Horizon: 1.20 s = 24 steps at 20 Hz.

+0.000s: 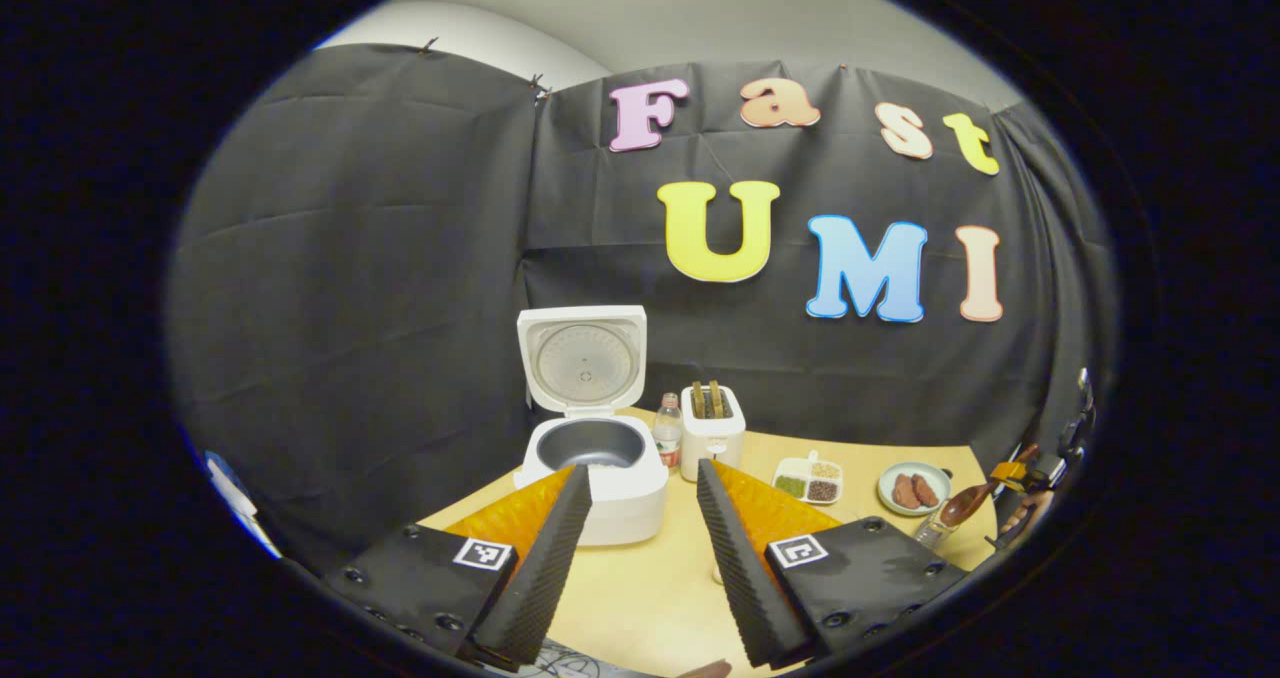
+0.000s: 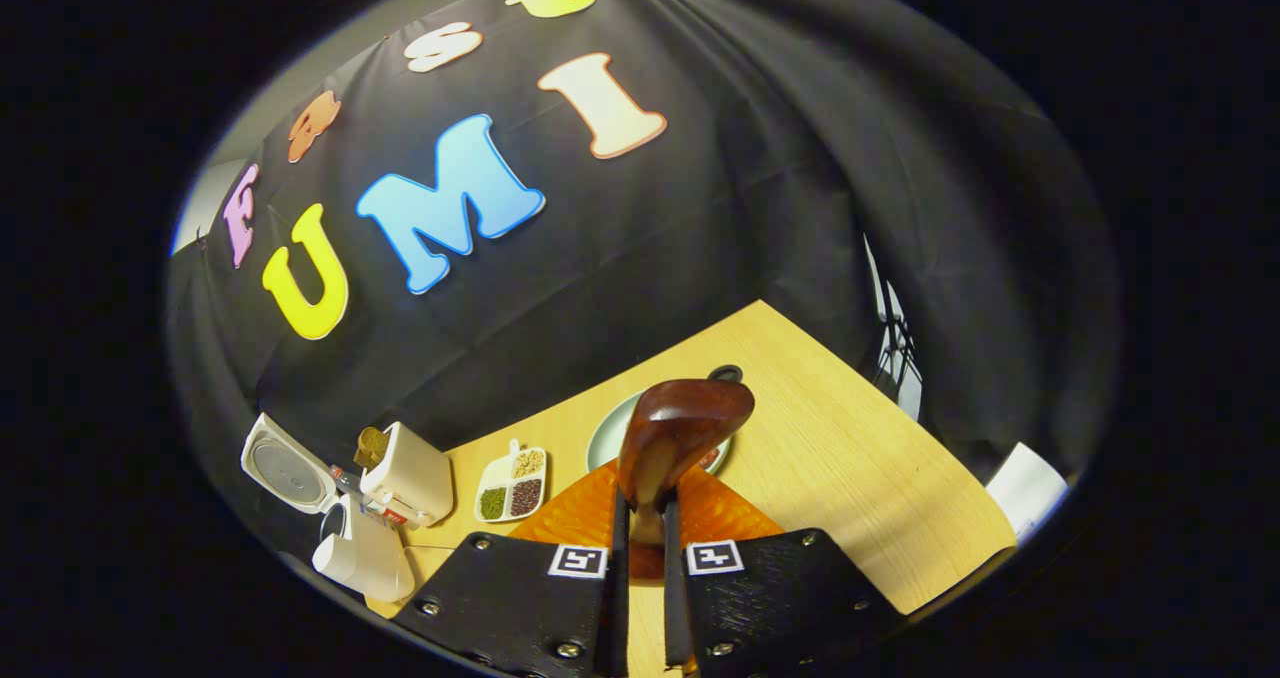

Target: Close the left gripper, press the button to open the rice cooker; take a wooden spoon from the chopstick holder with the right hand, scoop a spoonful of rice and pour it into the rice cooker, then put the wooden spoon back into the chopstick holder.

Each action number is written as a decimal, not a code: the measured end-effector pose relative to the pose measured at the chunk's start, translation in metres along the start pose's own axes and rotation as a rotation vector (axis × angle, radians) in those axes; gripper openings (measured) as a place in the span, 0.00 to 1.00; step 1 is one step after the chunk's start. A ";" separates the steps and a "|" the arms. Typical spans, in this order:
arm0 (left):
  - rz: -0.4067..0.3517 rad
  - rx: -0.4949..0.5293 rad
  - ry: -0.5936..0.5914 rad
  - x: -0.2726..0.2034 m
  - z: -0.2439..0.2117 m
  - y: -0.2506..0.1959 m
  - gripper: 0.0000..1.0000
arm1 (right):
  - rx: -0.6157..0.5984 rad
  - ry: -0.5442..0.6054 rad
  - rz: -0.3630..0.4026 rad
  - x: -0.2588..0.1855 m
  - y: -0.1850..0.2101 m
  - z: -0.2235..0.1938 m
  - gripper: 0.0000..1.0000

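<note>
In the left gripper view, my left gripper hangs over the pale wooden table with its fingers spread wide apart and nothing between them. Straight ahead stands the white rice cooker, its lid swung up and the dark inner pot bare, so I judge the button step done. Just beside it are a small bottle with a red label and a white toaster with slices in its slots. Farther right lie a white divided dish of grains and a pale green plate with brownish pieces. At the far right edge my right gripper carries the dark brown wooden spoon, bowl end low above the table.

In the right gripper view, my right gripper has its fingers drawn together and clamped on the spoon's handle just below the bowl, which rises glossy and dark in front of the green plate. The divided dish, toaster and open cooker sit well apart to the left.

I expect the spoon to be light and stiff, but its polished surface looks slippery. Held this close to the bowl it should tip little; once loaded it must stay level or the rice will spill. I cannot see the chopstick holder clearly enough to place it.
</note>
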<state>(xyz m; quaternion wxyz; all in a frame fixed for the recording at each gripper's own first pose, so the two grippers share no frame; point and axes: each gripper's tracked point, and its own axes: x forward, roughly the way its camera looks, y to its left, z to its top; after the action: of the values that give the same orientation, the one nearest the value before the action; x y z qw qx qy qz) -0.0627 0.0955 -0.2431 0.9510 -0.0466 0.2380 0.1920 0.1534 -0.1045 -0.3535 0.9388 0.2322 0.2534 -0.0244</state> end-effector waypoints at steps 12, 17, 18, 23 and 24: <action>-0.172 -0.087 -0.108 0.014 0.036 0.111 0.78 | -0.159 0.034 0.131 -0.045 0.198 -0.069 0.14; -0.114 -0.114 -0.148 0.035 0.057 0.153 0.79 | -0.302 0.155 0.145 -0.004 0.224 -0.137 0.14; -0.084 -0.112 -0.136 0.041 0.055 0.160 0.79 | -0.347 0.182 0.142 0.005 0.222 -0.150 0.14; -0.012 -0.084 -0.097 0.056 0.044 0.171 0.82 | -0.604 0.258 0.142 0.037 0.206 -0.200 0.14; -0.002 -0.088 -0.086 0.058 0.041 0.170 0.84 | -0.666 0.268 0.150 0.041 0.204 -0.207 0.15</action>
<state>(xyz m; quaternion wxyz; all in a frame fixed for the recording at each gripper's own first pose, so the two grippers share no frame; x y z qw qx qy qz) -0.0638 0.2792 -0.2332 0.9576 -0.0803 0.1880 0.2031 0.1264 0.1728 -0.4450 0.9206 -0.0670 0.3503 0.1590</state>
